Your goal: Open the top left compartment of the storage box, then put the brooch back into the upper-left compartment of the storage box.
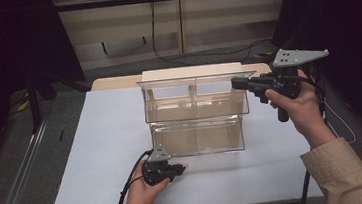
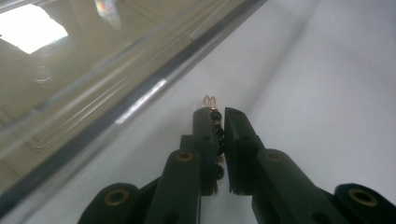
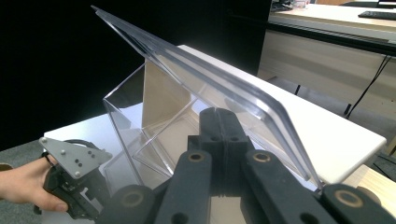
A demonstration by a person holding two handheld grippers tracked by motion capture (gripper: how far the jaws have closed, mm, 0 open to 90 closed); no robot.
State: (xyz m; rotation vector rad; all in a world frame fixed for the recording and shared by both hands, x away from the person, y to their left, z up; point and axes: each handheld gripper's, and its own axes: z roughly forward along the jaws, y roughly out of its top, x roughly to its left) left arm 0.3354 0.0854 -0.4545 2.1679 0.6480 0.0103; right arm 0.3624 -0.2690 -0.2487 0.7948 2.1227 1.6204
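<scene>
The left hand-held gripper (image 1: 180, 168) lay low over the tabletop (image 1: 102, 139) near its front edge, its jaws narrowed onto a small piece of beaded jewellery (image 2: 215, 135): dark beads sat between the pads and 2 thin gold loops stood out past the tips. In the left gripper view the piece appeared pinched along 1 side only, touching or just above the white surface. Just beyond the tips ran the front bottom edge of the clear acrylic box (image 1: 197, 138), which stood at the middle of the tabletop with its hinged lid (image 1: 194, 79) raised.

The right hand-held gripper (image 1: 237, 83) was up at the box's right side, jaws closed together with nothing visible between them. In the right gripper view they sat under the lid, near its corner, and seemed to prop it open; actual contact could not be confirmed.

Assessed risks:
1. The jewellery was small and beaded. A grip on so little of it could let it slide or roll out while being lifted over the box's front wall, dropping it outside.
2. The lid rested on a closed pair of jaws, not clamped. Any drift of the right hand could let it fall onto the left hand-held gripper.
3. A trailing loop could snag the front wall's rim.
</scene>
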